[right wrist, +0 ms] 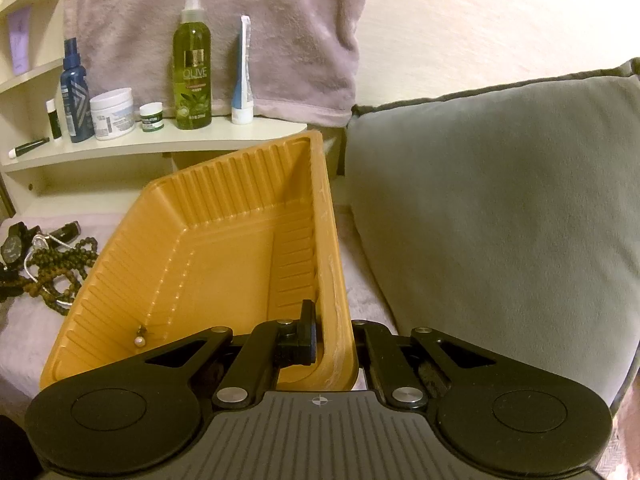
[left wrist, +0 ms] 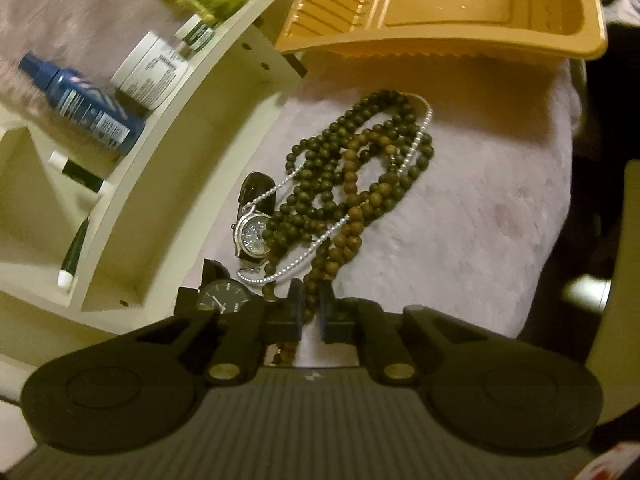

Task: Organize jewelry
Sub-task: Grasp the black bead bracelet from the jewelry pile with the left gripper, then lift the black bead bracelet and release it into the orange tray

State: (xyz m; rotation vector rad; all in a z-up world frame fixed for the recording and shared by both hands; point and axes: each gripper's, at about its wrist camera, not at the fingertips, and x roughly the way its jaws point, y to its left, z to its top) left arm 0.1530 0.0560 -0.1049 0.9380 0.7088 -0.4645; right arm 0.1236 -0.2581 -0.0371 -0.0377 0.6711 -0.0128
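Note:
A pile of jewelry lies on a pink cloth: dark green and brown bead necklaces (left wrist: 352, 176), a thin silver chain (left wrist: 416, 144), a jewelled silver watch (left wrist: 254, 236) and a black-faced watch (left wrist: 222, 300). My left gripper (left wrist: 310, 312) is shut on a strand of the brown beads at the near end of the pile. My right gripper (right wrist: 334, 340) is shut on the right rim of an orange plastic tray (right wrist: 224, 256) and holds it tilted. A small pearl earring (right wrist: 139, 340) lies in the tray. The pile also shows at the left of the right wrist view (right wrist: 56, 268).
A cream curved shelf (right wrist: 160, 144) behind holds a blue spray bottle (right wrist: 74, 92), a white jar (right wrist: 112, 114), a green olive bottle (right wrist: 192, 64) and a tube (right wrist: 244, 76). A grey cushion (right wrist: 500, 208) stands right of the tray. A pink towel (right wrist: 224, 20) hangs behind.

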